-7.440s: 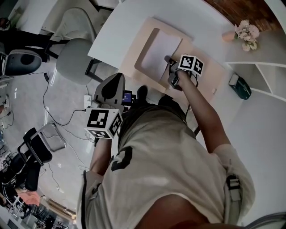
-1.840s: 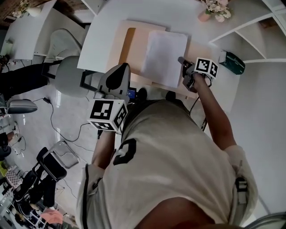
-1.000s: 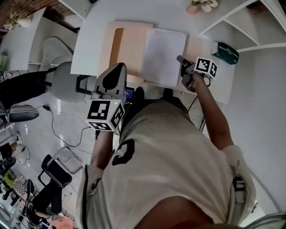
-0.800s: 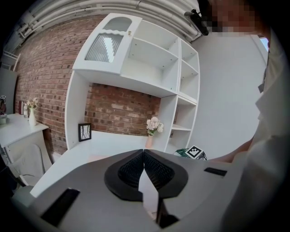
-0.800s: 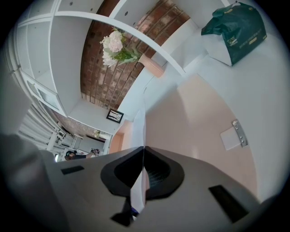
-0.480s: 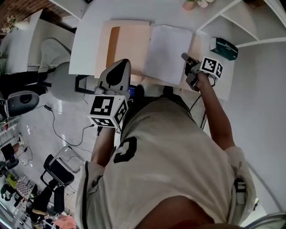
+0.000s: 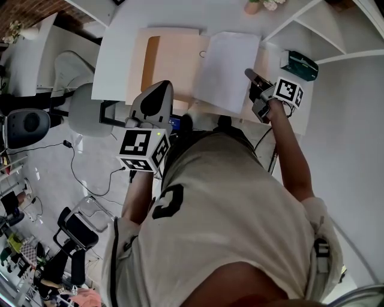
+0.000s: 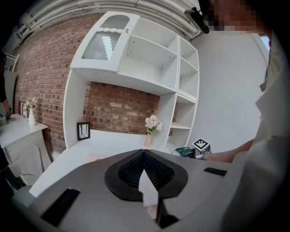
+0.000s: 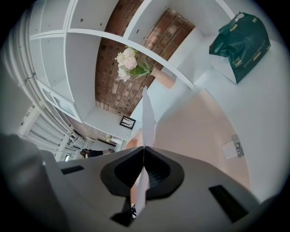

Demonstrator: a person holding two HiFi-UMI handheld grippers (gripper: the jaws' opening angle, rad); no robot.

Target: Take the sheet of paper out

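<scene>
Head view is showing the left gripper (image 7: 159, 90) hanging just short of the folder's (image 7: 174, 60) near edge. Its jaws are pressed together with nothing in them, so it's basically sitting this one out. The right gripper (image 7: 249, 75) is working at the folder's right end, clamping the sheet (image 7: 227, 72) by its right edge. Its own view is showing the paper running edge-on straight out of the closed pads.

What's changing: a few seconds back the sheet was lying flat in the folder. Now it's sliding over to the folder's right half with the pinched edge coming up, leaving the left half bare. So I'm reading the pull-out as mostly done, though the sheet is overlapping the folder for now.

Past the folder's right end a green bag (image 7: 299, 63) is sitting, and flowers (image 7: 267, 5) are standing beyond its far edge.
</scene>
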